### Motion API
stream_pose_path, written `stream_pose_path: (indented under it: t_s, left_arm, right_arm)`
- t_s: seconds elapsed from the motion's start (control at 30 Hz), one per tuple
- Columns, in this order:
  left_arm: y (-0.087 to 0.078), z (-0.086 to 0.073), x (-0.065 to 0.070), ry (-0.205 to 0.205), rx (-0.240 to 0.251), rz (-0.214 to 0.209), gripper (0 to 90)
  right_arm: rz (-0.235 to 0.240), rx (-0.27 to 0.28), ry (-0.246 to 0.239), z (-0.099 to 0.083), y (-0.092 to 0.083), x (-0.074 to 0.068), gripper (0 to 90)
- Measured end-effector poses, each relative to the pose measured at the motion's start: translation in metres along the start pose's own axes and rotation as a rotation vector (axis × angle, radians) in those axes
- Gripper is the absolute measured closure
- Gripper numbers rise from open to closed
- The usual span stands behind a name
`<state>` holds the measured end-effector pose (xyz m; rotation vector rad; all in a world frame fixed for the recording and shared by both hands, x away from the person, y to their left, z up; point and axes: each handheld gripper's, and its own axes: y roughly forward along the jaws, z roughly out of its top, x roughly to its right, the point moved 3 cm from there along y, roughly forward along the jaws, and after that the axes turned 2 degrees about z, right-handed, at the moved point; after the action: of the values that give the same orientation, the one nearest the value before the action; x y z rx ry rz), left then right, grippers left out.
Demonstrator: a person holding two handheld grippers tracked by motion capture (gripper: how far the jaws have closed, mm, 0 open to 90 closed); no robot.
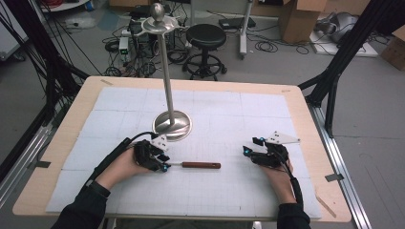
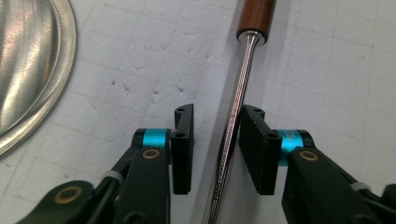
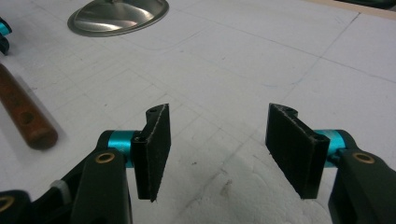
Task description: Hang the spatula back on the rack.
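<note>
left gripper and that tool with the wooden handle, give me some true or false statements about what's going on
1. The metal shaft of the tool lies between the jaws of the left gripper. True.
2. The right gripper holds the wooden handle. False: its jaws stand open over bare mat, with the handle off to one side.
3. The tool lies flat on the white mat. True.
4. The tool hangs from the tall metal stand. False: the stand bears nothing and the tool lies on the mat in front of its base.
5. The left gripper sits over the handle end. False: it is at the shaft end.

Wooden table (image 1: 62, 143), white gridded mat (image 1: 229, 119), steel stand (image 1: 172, 125), wooden-handled rod (image 1: 200, 165).
</note>
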<state>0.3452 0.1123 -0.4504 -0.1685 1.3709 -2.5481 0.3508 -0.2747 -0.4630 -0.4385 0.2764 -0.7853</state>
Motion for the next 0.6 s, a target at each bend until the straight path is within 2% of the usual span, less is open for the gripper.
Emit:
stream_pose_path:
  t_s: [0.13, 0.3, 0.37, 0.47, 0.6]
  left_arm:
    - [0.0005, 0.0010, 0.0003, 0.003, -0.002, -0.007, 79.5]
    - [0.0005, 0.0014, -0.0002, -0.008, -0.005, -0.011, 80.2]
    - [0.0004, 0.0026, 0.0017, 0.005, -0.017, -0.007, 81.9]
    - [0.0008, 0.0049, 0.0021, -0.011, -0.038, -0.005, 84.1]
    - [0.0014, 0.0074, -0.0012, -0.031, -0.065, -0.031, 84.1]
  right_arm:
    - [-0.001, -0.002, -0.003, 0.0000, 0.0001, -0.0001, 40.1]
    - [0.002, -0.001, -0.009, 0.0000, 0.0003, -0.0003, 40.2]
    - [0.002, -0.002, -0.010, 0.0000, 0.0003, -0.0004, 40.1]
    - [0.004, -0.001, -0.008, 0.0000, 0.0001, 0.0001, 40.2]
    - [0.002, -0.002, -0.013, 0.0000, 0.0003, -0.0003, 40.2]
